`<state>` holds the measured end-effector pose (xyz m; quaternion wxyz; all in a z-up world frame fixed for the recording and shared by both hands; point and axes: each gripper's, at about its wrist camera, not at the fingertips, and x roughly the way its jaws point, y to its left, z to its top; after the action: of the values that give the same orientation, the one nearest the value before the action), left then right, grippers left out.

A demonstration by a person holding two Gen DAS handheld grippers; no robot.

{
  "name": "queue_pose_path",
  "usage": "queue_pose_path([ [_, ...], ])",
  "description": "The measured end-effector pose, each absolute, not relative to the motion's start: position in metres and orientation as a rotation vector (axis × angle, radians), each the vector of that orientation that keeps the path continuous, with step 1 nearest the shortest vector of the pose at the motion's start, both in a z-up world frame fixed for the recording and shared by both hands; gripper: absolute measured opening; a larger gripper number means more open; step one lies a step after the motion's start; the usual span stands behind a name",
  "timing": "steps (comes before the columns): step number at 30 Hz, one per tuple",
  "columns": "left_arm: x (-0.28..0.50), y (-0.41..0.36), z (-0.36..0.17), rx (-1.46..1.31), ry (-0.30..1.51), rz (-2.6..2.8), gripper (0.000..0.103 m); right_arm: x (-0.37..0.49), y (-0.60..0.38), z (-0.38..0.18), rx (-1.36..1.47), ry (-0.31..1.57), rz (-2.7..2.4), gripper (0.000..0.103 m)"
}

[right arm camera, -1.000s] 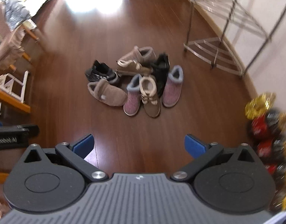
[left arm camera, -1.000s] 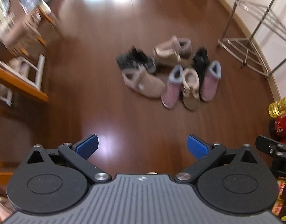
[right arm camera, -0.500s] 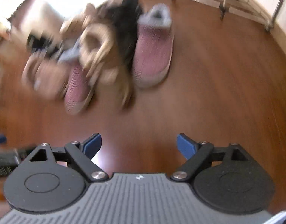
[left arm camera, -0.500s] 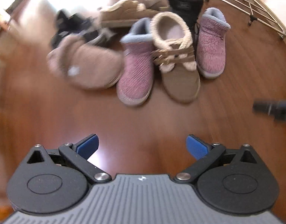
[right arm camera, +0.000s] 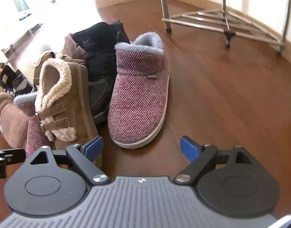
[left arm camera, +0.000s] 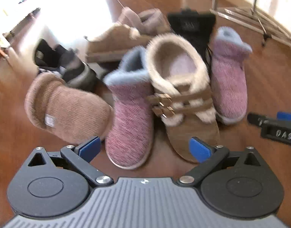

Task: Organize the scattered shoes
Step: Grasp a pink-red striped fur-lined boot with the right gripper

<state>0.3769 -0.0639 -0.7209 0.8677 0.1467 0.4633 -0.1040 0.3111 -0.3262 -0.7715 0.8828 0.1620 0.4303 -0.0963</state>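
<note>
Several shoes lie in a pile on the wooden floor. My left gripper [left arm camera: 144, 147] is open and empty, just in front of the toe of a pink knit slipper [left arm camera: 131, 117]. Beside it lie a tan fur-lined boot [left arm camera: 185, 95], a brown knit slipper [left arm camera: 69, 110] and the matching pink slipper [left arm camera: 229, 81]. My right gripper [right arm camera: 140, 147] is open and empty, right at the toe of that second pink slipper [right arm camera: 139, 96]. The tan boot [right arm camera: 69, 98] and a black boot [right arm camera: 100, 64] lie to its left.
A metal rack [right arm camera: 227, 20] stands on the floor at the back right, near the wall. A black sneaker [left arm camera: 67, 64] and another tan boot [left arm camera: 122, 38] lie at the back of the pile. The right gripper's finger [left arm camera: 274, 129] shows at the left wrist view's right edge.
Both grippers have come down and forward to the shoe pile, from well above the floor to just in front of the pink slippers. Both stayed open.
</note>
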Motion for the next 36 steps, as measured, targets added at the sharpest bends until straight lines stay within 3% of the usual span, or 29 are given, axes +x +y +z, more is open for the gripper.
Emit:
queue_pose_path([
  [6, 0.387, -0.057, -0.757, 0.328, 1.042, -0.171, 0.102, 0.343, -0.322, -0.797, 0.257, 0.887, -0.193, 0.093],
  [11, 0.391, -0.064, -0.761, 0.309, 1.055, -0.176, 0.102, 0.384, -0.332, -0.790, 0.211, 0.843, -0.235, 0.100],
  [15, 0.395, -0.070, -0.764, 0.294, 1.065, -0.180, 0.102, 0.416, -0.329, -0.807, 0.141, 0.843, -0.243, 0.099],
  [18, 0.397, -0.074, -0.767, 0.283, 1.072, -0.183, 0.102, 0.418, -0.330, -0.819, 0.094, 0.873, -0.196, 0.073],
  [19, 0.398, -0.076, -0.767, 0.285, 1.071, -0.185, 0.102, 0.416, -0.329, -0.820, 0.080, 0.876, -0.184, 0.058],
  [20, 0.398, -0.078, -0.768, 0.293, 1.067, -0.189, 0.102, 0.412, -0.328, -0.818, 0.059, 0.883, -0.174, 0.049],
  [23, 0.398, -0.083, -0.770, 0.316, 1.053, -0.201, 0.102, 0.385, -0.336, -0.810, 0.024, 0.938, -0.138, 0.039],
  [25, 0.399, -0.085, -0.772, 0.324, 1.053, -0.212, 0.102, 0.356, -0.341, -0.807, -0.016, 0.973, -0.116, 0.040],
  [27, 0.400, -0.087, -0.774, 0.331, 1.060, -0.219, 0.102, 0.340, -0.341, -0.803, -0.037, 0.988, -0.090, 0.054],
  [29, 0.399, -0.090, -0.775, 0.335, 1.069, -0.222, 0.102, 0.331, -0.341, -0.797, -0.048, 0.984, -0.068, 0.076],
  [32, 0.389, -0.091, -0.776, 0.344, 1.084, -0.233, 0.102, 0.335, -0.332, -0.789, -0.139, 0.917, -0.077, 0.094],
  [34, 0.381, -0.091, -0.774, 0.355, 1.078, -0.246, 0.102, 0.346, -0.330, -0.789, -0.157, 0.901, -0.088, 0.095],
  [35, 0.376, -0.091, -0.772, 0.363, 1.074, -0.253, 0.102, 0.353, -0.331, -0.790, -0.155, 0.898, -0.092, 0.087],
  [36, 0.372, -0.091, -0.772, 0.368, 1.072, -0.258, 0.102, 0.360, -0.333, -0.795, -0.133, 0.911, -0.096, 0.070],
])
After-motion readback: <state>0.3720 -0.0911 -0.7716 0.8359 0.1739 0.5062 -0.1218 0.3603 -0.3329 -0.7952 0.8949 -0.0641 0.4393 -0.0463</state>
